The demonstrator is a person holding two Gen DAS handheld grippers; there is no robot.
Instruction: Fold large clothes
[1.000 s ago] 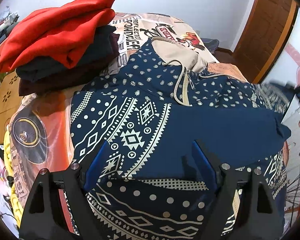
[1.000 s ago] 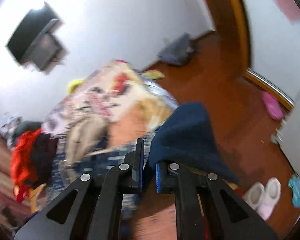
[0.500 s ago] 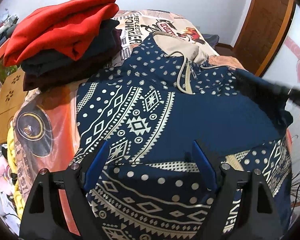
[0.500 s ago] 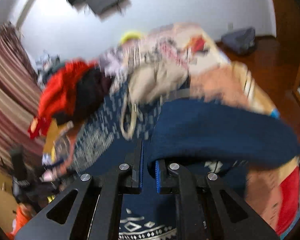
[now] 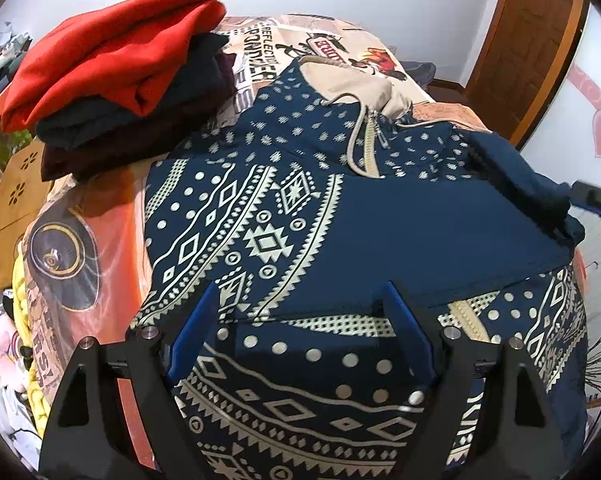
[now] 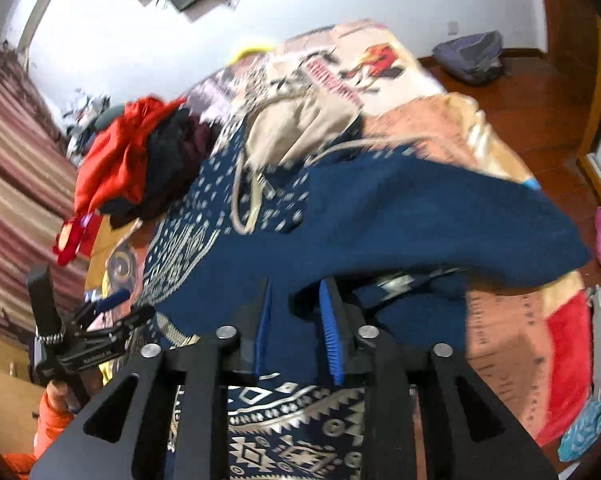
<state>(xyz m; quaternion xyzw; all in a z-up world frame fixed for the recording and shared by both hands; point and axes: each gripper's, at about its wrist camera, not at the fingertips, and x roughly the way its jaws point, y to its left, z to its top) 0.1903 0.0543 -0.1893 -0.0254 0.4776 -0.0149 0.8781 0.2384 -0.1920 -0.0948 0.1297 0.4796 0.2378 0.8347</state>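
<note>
My left gripper (image 5: 300,344) and my right gripper (image 6: 296,332) are black, with triangle holes in the arms, round silver screws and blue pads (image 5: 404,328) inside the fingers. My sleeve (image 6: 46,420) is orange.

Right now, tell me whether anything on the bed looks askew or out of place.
The navy patterned hoodie's plain sleeve lies folded across the chest but bunches at the bed's right edge, its cuff rumpled. The right gripper is opening around that fabric. The stack of folded clothes sits tidy.
</note>
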